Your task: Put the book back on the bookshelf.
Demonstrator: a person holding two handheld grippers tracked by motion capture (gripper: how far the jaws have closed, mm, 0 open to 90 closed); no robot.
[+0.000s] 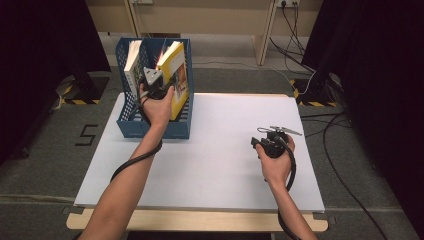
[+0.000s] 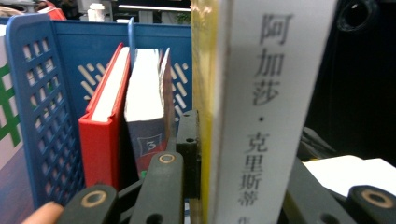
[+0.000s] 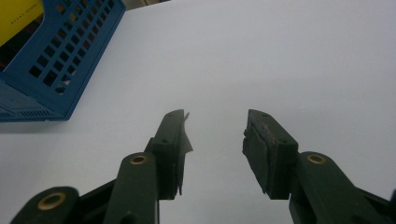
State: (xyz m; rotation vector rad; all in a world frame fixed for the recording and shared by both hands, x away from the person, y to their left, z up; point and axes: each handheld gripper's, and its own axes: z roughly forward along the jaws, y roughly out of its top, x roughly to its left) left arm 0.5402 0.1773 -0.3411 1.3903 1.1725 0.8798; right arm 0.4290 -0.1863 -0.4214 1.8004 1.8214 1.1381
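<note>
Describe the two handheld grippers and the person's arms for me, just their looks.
Both the left gripper and the right gripper are black, each with two flat jaws on linkage arms with brass-coloured pivot rings. Each carries a grey three-cornered plate on top and trails a thick black cable. The forearms are bare, with no sleeves or gloves.

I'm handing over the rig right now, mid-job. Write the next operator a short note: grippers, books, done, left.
Left gripper: shut on the thick yellow-and-white paperback book, held upright over the right side of the blue perforated plastic file rack.
Right gripper: open, holding nothing, over the white tabletop.
Done: red hardcover book and grey paperback stand in the rack.
Left: probably seat the held book, then release.
</note>
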